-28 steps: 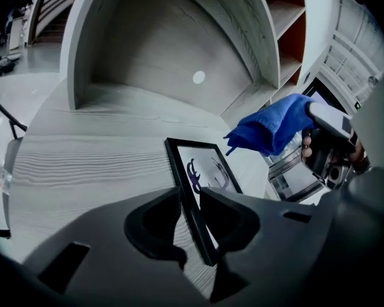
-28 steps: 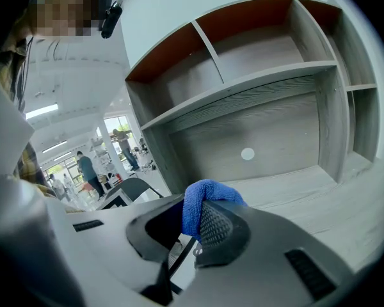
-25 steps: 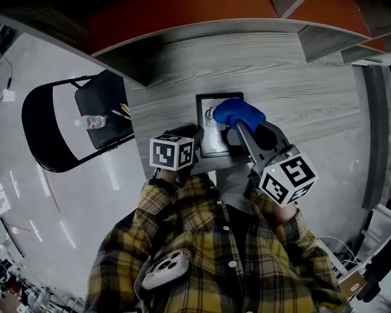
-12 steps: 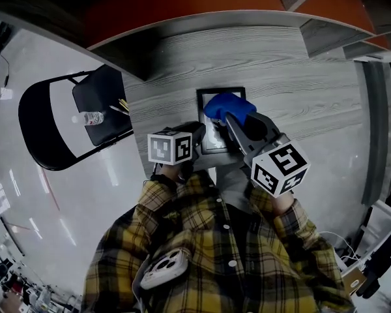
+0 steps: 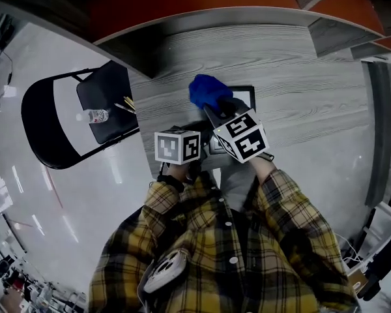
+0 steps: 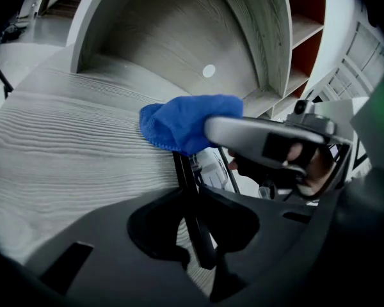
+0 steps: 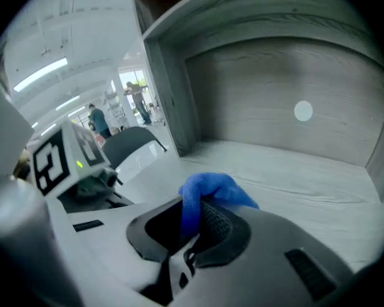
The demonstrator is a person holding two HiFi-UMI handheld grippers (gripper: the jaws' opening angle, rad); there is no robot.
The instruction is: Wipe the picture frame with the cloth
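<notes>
Mostly hidden picture frame beneath blue cloth

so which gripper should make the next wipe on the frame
Right: the right gripper is shut on the blue cloth at the picture frame; the left gripper only clamps the frame's edge.

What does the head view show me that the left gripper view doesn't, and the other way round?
Only the head view: the folding chair beside the table, a bottle on its seat, and the person's plaid shirt.

Only the left gripper view: the left gripper with its jaws shut on the black edge of the picture frame, and a white round spot on the back panel.

Both: the blue cloth held in the right gripper at the frame's far end, and the grey table.
</notes>
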